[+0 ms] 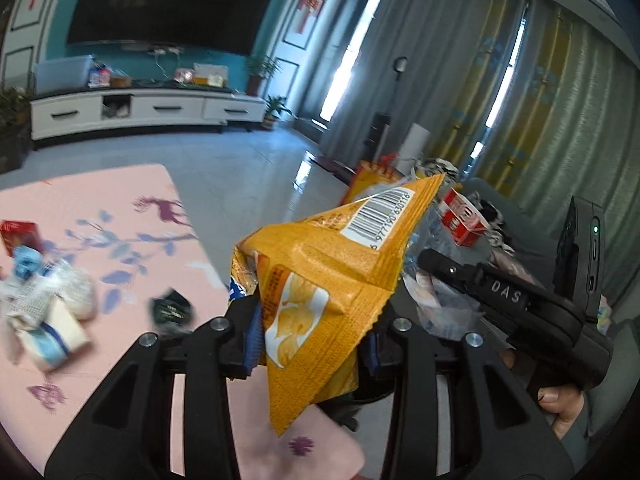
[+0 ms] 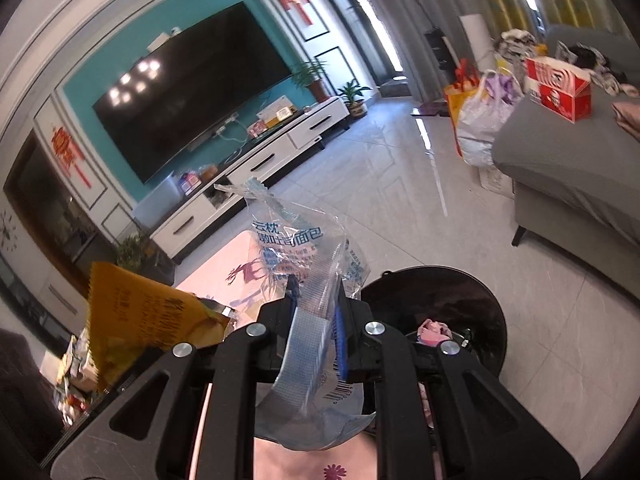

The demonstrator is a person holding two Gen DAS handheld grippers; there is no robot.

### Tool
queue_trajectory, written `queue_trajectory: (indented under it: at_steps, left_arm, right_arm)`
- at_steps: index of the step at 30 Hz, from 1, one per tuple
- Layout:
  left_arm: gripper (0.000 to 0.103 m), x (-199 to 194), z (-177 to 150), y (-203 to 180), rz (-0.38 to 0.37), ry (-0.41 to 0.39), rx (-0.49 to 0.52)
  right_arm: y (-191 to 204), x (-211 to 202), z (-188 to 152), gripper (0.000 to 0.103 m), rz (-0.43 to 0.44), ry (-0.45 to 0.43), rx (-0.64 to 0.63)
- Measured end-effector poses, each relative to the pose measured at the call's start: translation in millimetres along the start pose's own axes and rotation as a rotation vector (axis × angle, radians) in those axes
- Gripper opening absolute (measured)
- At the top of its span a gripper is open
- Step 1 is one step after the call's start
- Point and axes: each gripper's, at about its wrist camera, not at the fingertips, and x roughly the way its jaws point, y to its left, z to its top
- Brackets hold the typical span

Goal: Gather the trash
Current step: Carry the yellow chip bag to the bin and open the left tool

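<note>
My left gripper (image 1: 312, 336) is shut on an orange snack bag (image 1: 320, 280), held up above the pink table mat (image 1: 132, 248). The same bag shows at the left of the right wrist view (image 2: 140, 316). My right gripper (image 2: 316, 320) is shut on a clear plastic bread wrapper with blue print (image 2: 296, 256), held above the mat's near edge. A black round trash bin (image 2: 440, 312) stands on the floor just right of the right gripper, with a pink scrap (image 2: 434, 330) inside. The right gripper's body (image 1: 520, 312) shows at the right of the left wrist view.
More trash lies on the mat at the left: white wrappers (image 1: 52, 304), a blue scrap (image 1: 26, 264), a red box (image 1: 18, 234), a dark packet (image 1: 172, 310). A grey sofa (image 2: 560, 160) with a red box (image 2: 560, 88) and bags (image 2: 476, 116) stands to the right. A TV stand (image 1: 140, 110) lines the far wall.
</note>
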Motion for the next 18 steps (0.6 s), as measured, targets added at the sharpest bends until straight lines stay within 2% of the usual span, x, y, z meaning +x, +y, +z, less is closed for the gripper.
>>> queue_trajectory:
  at_steps: [11,18]
  left_arm:
    - [0.04,49,-27,-3,-0.061,0.091,-0.036]
    - [0.04,79,-39,-10,-0.107,0.157,-0.05]
  right_arm:
    - [-42,17,-4,0.017,-0.069,0.049,0.127]
    - [-58,27,-6,0.017,-0.076,0.079,0.196]
